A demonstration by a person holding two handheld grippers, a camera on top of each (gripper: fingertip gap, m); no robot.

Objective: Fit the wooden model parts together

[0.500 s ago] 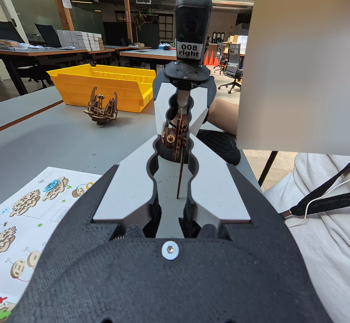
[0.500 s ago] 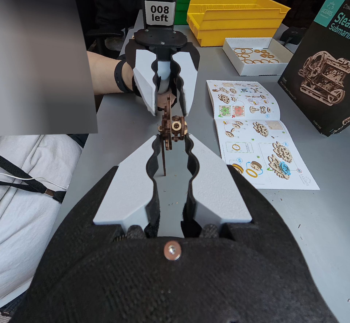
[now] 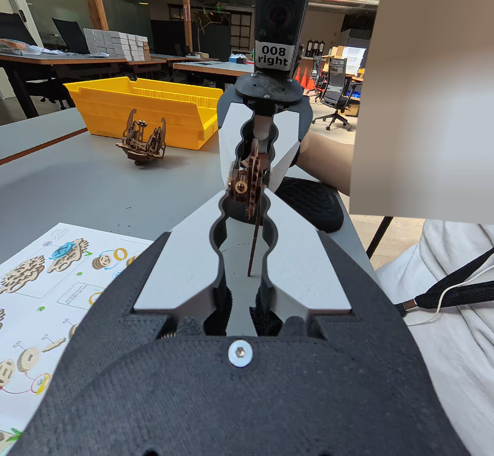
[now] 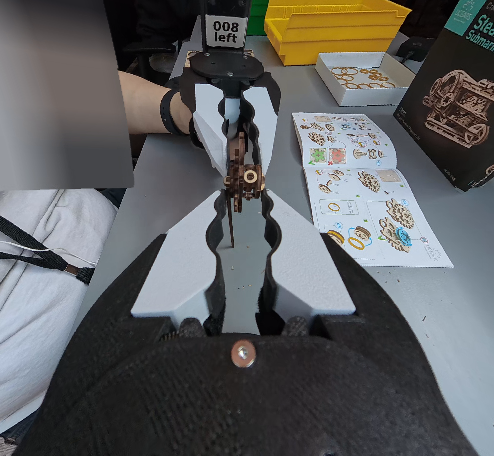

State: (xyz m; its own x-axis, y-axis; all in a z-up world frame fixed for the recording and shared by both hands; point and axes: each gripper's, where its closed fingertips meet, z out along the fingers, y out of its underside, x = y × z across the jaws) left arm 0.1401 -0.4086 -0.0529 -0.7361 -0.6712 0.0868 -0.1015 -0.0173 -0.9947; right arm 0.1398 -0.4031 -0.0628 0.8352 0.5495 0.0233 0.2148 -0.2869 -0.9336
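A small wooden gear assembly [image 3: 246, 186] hangs in the air between my two grippers, which face each other tip to tip. A thin wooden stick [image 3: 252, 245] hangs down from it toward the grey table [image 3: 80, 189]. My left gripper [image 3: 244, 196] is closed around the assembly from one side. My right gripper [image 3: 252, 180] grips it from the far side. In the right wrist view the assembly [image 4: 244, 178] sits between the right gripper's [image 4: 242, 192] tips, with the left gripper [image 4: 243, 170] closed on the gear disc beyond it and the stick [image 4: 230, 224] below.
A partly built wooden model [image 3: 141, 141] stands before a yellow bin [image 3: 149, 112]. An instruction sheet [image 4: 361, 189], a white tray of rings [image 4: 361, 96], the kit box [image 4: 454, 109] and another yellow bin [image 4: 334, 21] lie to the right. A black pad [image 3: 310, 202] sits near the table edge. The grippers are tip to tip, or close to it.
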